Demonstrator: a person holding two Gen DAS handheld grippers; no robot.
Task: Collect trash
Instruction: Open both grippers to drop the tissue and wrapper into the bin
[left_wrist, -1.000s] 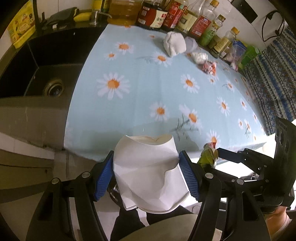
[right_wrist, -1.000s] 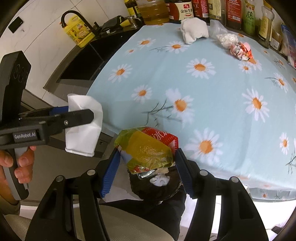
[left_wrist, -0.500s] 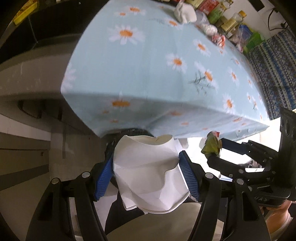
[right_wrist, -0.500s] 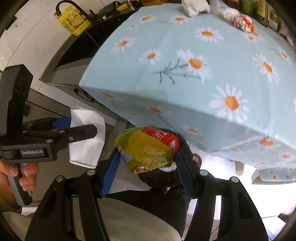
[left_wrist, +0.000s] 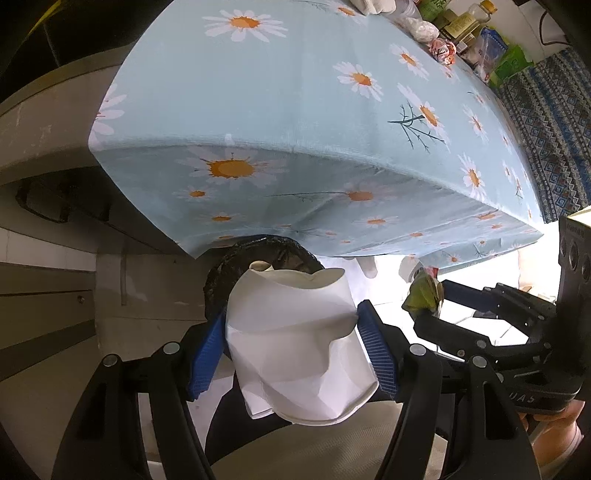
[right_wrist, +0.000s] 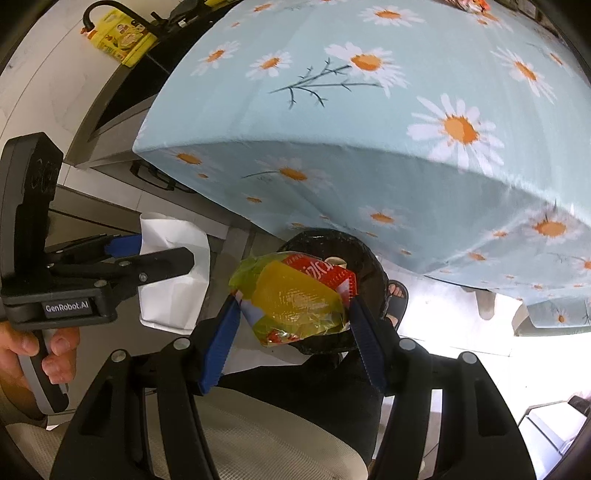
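My left gripper is shut on a crushed white paper cup, held below the table's front edge, just in front of a black-lined trash bin. My right gripper is shut on a crumpled yellow, green and red snack wrapper, held over the same bin. The left gripper and its cup show at the left of the right wrist view. The right gripper and its wrapper show at the right of the left wrist view. More trash, a red-and-white crumpled wrapper and white wads, lies at the table's far side.
The table wears a light blue daisy cloth whose front edge overhangs the bin. Bottles and packets line the far edge. A dark sink counter stands to the left. A sandalled foot is beside the bin.
Both grippers have dropped from table height to below the front edge, each still holding its item. The bin under the table has come into view.
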